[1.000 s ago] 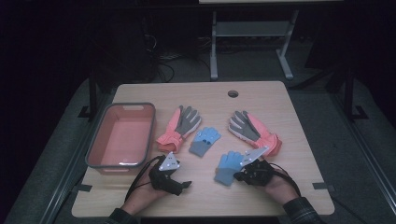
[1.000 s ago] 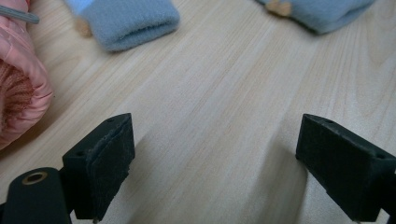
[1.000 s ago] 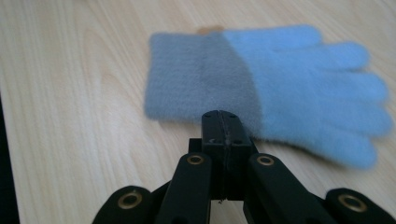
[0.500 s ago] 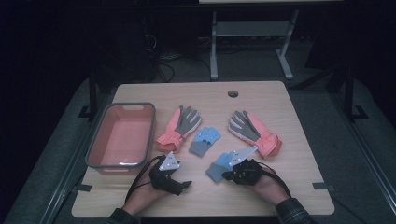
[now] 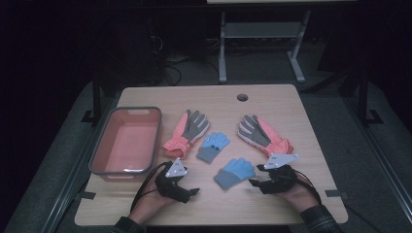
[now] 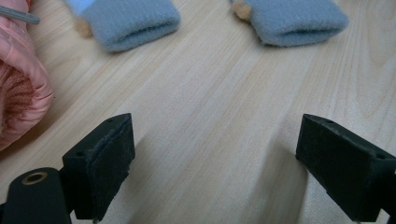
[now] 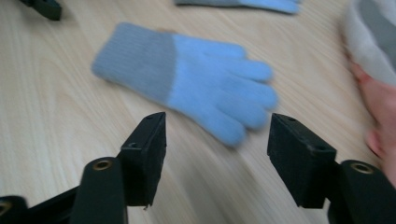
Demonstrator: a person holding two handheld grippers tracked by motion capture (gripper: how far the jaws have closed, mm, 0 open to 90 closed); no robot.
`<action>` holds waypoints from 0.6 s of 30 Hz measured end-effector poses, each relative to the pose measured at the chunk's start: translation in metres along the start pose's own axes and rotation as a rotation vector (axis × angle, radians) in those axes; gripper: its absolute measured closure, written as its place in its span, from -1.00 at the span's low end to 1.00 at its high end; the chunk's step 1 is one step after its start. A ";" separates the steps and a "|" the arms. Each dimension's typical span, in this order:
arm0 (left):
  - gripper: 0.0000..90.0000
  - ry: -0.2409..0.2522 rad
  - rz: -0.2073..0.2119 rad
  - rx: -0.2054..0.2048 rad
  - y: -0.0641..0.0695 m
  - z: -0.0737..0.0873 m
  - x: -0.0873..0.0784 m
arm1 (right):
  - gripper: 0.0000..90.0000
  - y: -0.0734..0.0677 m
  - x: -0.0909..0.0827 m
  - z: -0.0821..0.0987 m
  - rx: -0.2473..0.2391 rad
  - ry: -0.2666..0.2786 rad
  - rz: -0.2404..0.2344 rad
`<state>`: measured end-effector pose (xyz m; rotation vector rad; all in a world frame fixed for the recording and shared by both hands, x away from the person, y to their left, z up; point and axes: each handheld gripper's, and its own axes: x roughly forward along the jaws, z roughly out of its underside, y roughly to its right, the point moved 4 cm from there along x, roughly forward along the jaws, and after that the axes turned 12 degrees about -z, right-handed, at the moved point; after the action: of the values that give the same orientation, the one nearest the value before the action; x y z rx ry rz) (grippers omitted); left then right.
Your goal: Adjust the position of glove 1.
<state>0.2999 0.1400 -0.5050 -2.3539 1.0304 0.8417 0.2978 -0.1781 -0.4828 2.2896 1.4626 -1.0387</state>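
Two small blue gloves lie on the wooden table (image 5: 311, 126): one (image 5: 234, 172) near the front, one (image 5: 212, 147) just behind it. A pink-and-grey glove (image 5: 187, 131) lies left of them and its mate (image 5: 265, 136) to the right. My right gripper (image 5: 255, 183) stands open just right of the near blue glove (image 7: 196, 79), which lies flat ahead of its jaws (image 7: 217, 154). My left gripper (image 5: 189, 191) is open over bare wood (image 6: 212, 163). Both blue cuffs (image 6: 130, 21) (image 6: 294, 18) lie ahead of it, and a pink cuff (image 6: 18, 93) is at its left.
A pink tray (image 5: 126, 143) with a grey rim stands at the table's left side. A round cable hole (image 5: 242, 97) is near the far edge. A metal stand (image 5: 262, 34) is on the floor behind the table.
My right gripper pushed left against the near blue glove, then drew back to the right, leaving the glove flat on the table. The left gripper has not moved.
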 end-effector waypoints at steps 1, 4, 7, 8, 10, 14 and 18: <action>-0.76 0.000 -0.001 -0.001 0.000 0.000 0.000 | -0.36 0.002 -0.003 0.004 0.011 0.003 0.006; -0.75 -0.013 -0.004 -0.003 0.000 -0.001 0.000 | -0.47 0.006 -0.008 0.017 0.025 -0.002 0.025; -0.73 -0.037 -0.001 -0.020 0.000 -0.004 -0.001 | -0.54 0.007 -0.012 0.026 0.034 -0.003 0.042; -0.72 -0.033 0.004 -0.030 0.000 -0.005 -0.001 | -0.57 0.008 -0.012 0.027 0.040 0.002 0.048; -0.72 -0.021 0.008 -0.056 0.000 -0.010 -0.004 | -0.59 0.010 -0.012 0.030 0.038 0.008 0.052; -0.69 -0.023 -0.006 -0.069 -0.002 -0.021 -0.007 | -0.64 0.011 -0.007 0.033 0.049 -0.008 0.063; -0.67 -0.028 -0.012 -0.095 -0.004 -0.034 -0.004 | -0.66 0.013 -0.005 0.034 0.056 -0.003 0.070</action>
<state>0.3131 0.1238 -0.4774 -2.4167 0.9847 0.9354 0.2927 -0.2056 -0.5064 2.3584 1.3585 -1.0751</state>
